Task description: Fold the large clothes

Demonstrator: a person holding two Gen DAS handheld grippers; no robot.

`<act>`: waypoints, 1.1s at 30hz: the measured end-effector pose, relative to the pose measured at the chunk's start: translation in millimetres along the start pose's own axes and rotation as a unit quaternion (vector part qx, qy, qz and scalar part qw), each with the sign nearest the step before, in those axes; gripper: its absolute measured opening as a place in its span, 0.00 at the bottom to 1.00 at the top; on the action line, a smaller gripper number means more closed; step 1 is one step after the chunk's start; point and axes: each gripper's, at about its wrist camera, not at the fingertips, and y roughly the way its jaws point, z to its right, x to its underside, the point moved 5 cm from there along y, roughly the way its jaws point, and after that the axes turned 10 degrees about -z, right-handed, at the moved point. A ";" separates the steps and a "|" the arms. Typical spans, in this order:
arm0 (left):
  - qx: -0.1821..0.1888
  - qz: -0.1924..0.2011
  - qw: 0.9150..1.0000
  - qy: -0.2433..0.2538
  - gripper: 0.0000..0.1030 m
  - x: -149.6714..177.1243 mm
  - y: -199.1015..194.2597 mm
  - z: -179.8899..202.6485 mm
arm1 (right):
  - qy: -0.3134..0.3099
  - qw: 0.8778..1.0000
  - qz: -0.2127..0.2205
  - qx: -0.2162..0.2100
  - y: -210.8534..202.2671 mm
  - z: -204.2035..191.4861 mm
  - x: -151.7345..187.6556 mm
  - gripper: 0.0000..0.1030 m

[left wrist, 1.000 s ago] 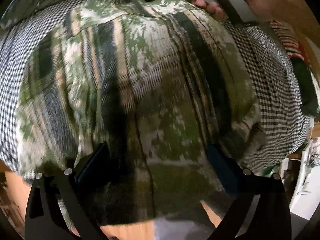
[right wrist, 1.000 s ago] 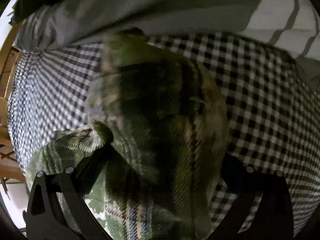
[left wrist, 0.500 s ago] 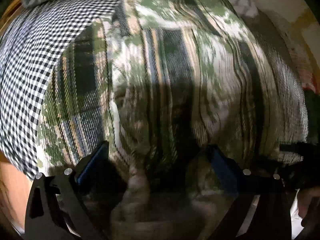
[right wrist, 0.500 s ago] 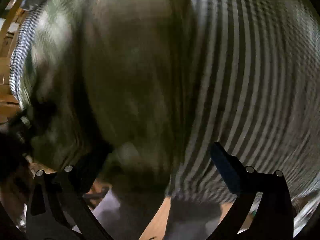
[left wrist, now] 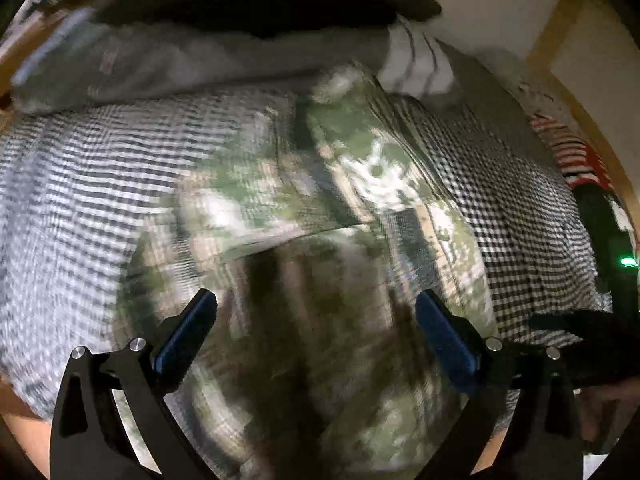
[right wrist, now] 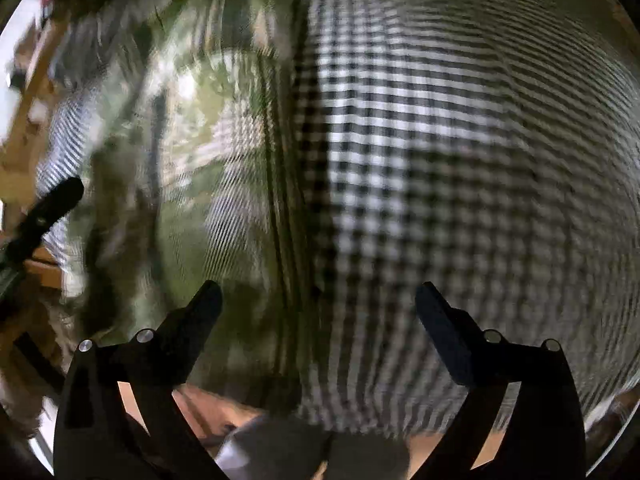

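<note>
A green, white and tan plaid shirt point(left wrist: 360, 168) lies on a black-and-white checked cloth point(left wrist: 80, 184); motion blur smears both views. My left gripper point(left wrist: 316, 304) hovers over the shirt's near part, open, its blue pads point(left wrist: 188, 332) wide apart. In the right wrist view the shirt point(right wrist: 192, 140) fills the left half and the checked cloth point(right wrist: 440, 160) the right. My right gripper point(right wrist: 318, 292) is open above the shirt's right edge, holding nothing. The left gripper's black finger point(right wrist: 52, 208) shows at the left edge there.
Grey fabric point(left wrist: 160, 64) and a white striped piece point(left wrist: 416, 64) lie beyond the shirt. A red-and-white striped item point(left wrist: 572, 152) sits at the right by a wooden frame point(left wrist: 552, 24). A hand point(left wrist: 608, 392) on the other gripper is at lower right.
The left view has pulled back from the shirt, which now looks narrower with a layer lying across it. The right view has swung so the shirt sits to its left.
</note>
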 end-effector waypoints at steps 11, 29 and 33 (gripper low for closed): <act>-0.073 -0.066 0.995 0.027 0.95 6.8 33.9 -10.3 | 0.057 0.997 0.048 -0.011 -25.9 23.8 60.7 0.93; -0.021 -0.108 0.989 -0.095 0.96 70.3 36.9 -88.1 | -0.049 0.995 -0.001 0.089 24.0 -43.8 -25.3 0.98; -0.011 -0.077 0.992 -0.102 0.96 36.8 -7.5 -101.4 | -0.026 0.998 0.023 0.056 -23.0 -41.5 -18.9 0.97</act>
